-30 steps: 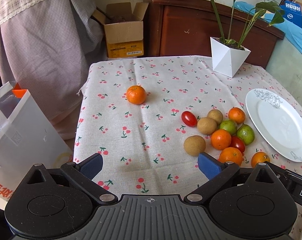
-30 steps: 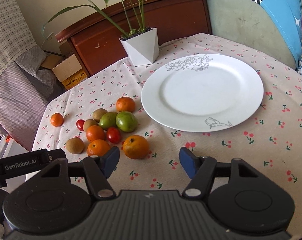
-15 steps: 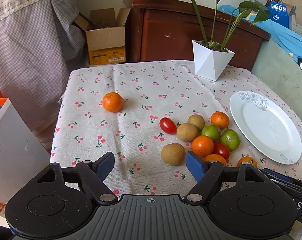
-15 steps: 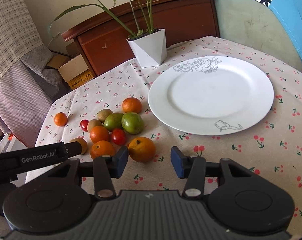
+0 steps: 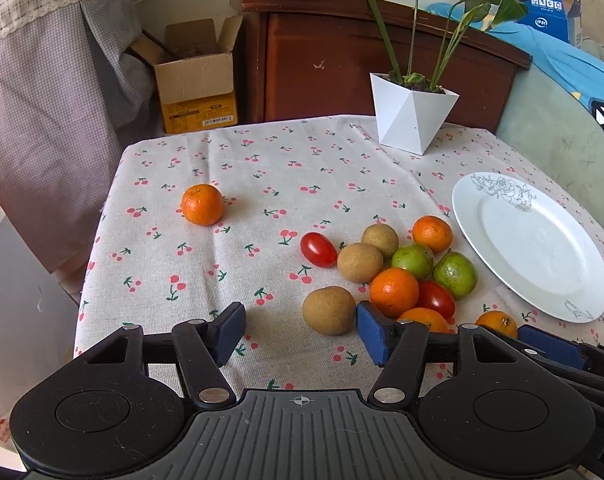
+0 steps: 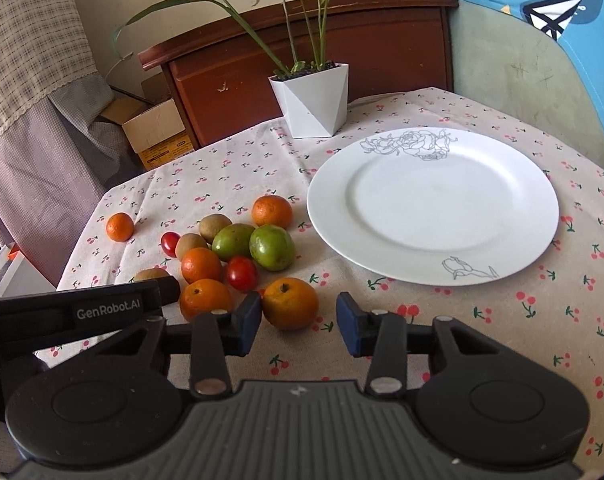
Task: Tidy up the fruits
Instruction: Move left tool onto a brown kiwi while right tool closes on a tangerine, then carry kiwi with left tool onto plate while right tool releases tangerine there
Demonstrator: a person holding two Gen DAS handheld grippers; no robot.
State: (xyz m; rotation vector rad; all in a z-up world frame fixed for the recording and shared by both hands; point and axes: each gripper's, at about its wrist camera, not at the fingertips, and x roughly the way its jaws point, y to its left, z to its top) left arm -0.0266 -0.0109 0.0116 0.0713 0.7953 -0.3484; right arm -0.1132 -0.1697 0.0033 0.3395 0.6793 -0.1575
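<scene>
Fruit lay heaped on the tablecloth (image 6: 229, 168) beside the bare plate (image 6: 534, 240). Both claws gaped wide and held nothing: the right gripper (image 6: 297, 322) nearly straddled an orange (image 6: 289, 302), the left gripper (image 5: 299, 332) neared a brown fruit (image 5: 329, 310). Light, round and prone to rolling, each probably wanted a gentle squeeze across its middle

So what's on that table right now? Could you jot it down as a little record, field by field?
Surface: cherry-print tablecloth
Dish: round white plate with line drawings, nothing on it
Fruit pile: oranges, green fruits, red cherry tomatoes and brown round fruits, beside the plate
Stray fruit: lone small orange, apart from the pile
Decor: white angular plant pot
Left gripper: open, brown round fruit just ahead
Right gripper: open, nearest large orange just ahead
</scene>
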